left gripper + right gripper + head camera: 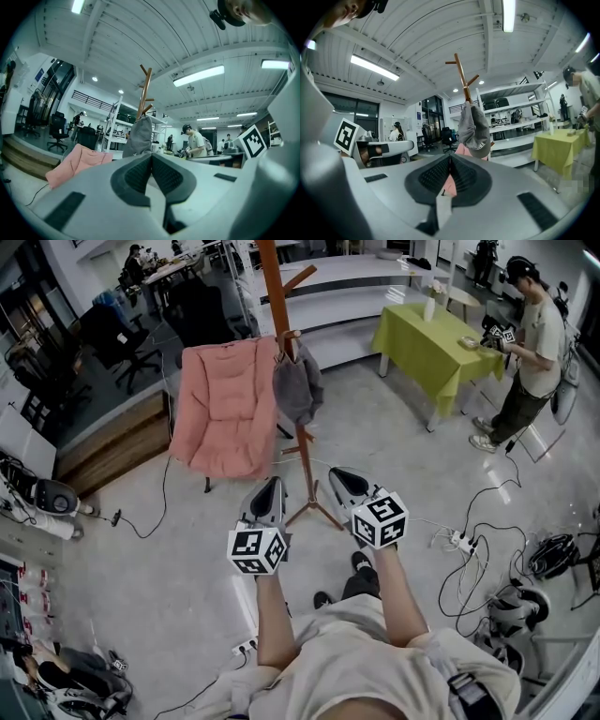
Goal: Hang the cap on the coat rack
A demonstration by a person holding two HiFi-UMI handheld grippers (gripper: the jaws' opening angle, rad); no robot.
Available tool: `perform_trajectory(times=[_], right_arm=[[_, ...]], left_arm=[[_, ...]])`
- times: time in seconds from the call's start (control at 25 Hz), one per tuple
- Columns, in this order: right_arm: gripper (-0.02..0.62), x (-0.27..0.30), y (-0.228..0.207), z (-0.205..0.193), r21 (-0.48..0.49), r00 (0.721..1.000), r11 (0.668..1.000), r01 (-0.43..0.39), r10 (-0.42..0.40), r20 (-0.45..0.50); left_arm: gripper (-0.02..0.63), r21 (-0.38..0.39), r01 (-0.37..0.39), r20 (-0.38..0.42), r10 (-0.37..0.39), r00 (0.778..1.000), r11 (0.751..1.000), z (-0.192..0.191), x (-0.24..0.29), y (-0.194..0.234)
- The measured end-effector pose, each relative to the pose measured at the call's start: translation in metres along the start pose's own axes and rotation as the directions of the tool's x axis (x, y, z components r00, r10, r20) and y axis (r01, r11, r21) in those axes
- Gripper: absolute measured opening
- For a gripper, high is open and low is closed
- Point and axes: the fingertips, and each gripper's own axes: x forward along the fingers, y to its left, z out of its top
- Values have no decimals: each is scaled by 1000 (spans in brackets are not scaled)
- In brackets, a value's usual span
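Note:
A grey cap (297, 385) hangs from a peg of the wooden coat rack (277, 296), which stands on the floor ahead of me. The cap (139, 136) shows beyond the left jaws in the left gripper view, and the cap (474, 130) hangs on the rack (462, 77) in the right gripper view. My left gripper (269, 491) and right gripper (343, 480) are held level side by side, short of the rack's foot. Both are shut with nothing between their pads, apart from the cap.
A pink padded chair (226, 409) stands left of the rack. A green-covered table (429, 343) is at the back right, with a person (530, 352) beside it. Cables and a power strip (461, 542) lie on the floor at right. Low wooden steps (112, 442) run along the left.

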Motion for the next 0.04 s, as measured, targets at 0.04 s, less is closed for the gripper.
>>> perform_trajectory(times=[0.04], right_arm=[[6, -1, -1, 0, 0, 1000, 1000, 1, -1, 1]], left_arm=[[8, 0, 0, 0, 0, 1000, 1000, 0, 0, -1]])
